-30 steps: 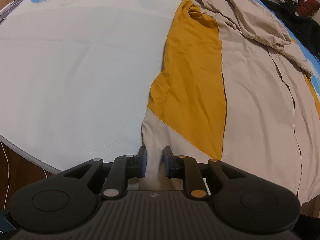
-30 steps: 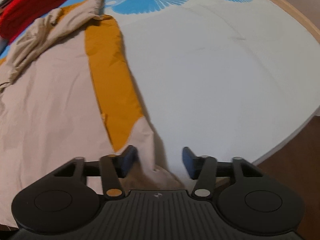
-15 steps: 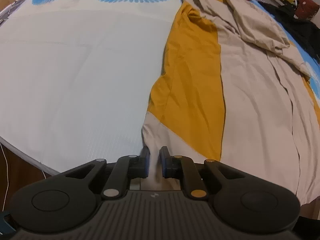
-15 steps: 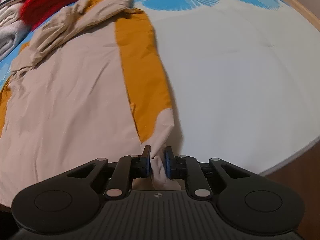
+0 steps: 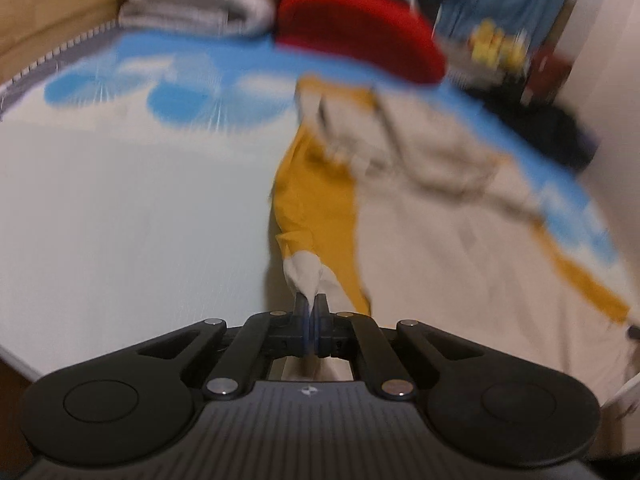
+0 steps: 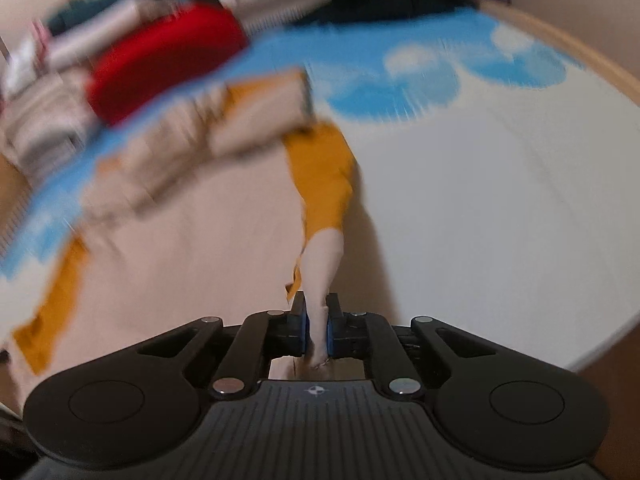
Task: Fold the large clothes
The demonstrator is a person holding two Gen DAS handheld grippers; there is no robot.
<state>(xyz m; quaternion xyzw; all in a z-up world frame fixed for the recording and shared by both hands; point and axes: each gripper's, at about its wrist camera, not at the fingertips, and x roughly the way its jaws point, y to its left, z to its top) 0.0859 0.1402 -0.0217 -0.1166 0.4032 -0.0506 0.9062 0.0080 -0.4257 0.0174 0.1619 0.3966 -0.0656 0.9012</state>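
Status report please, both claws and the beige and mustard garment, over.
Left claw shut on garment corner. Right claw shut on the opposite corner, both pinched corners pulled off the sheet. Red pile beyond, nothing blocking. Frames blurred.

No words, numbers or brand names can be read in either view. The only sign is a small round crosshair emblem on the ribbed housing of the left gripper (image 5: 311, 309) and the right gripper (image 6: 316, 310).
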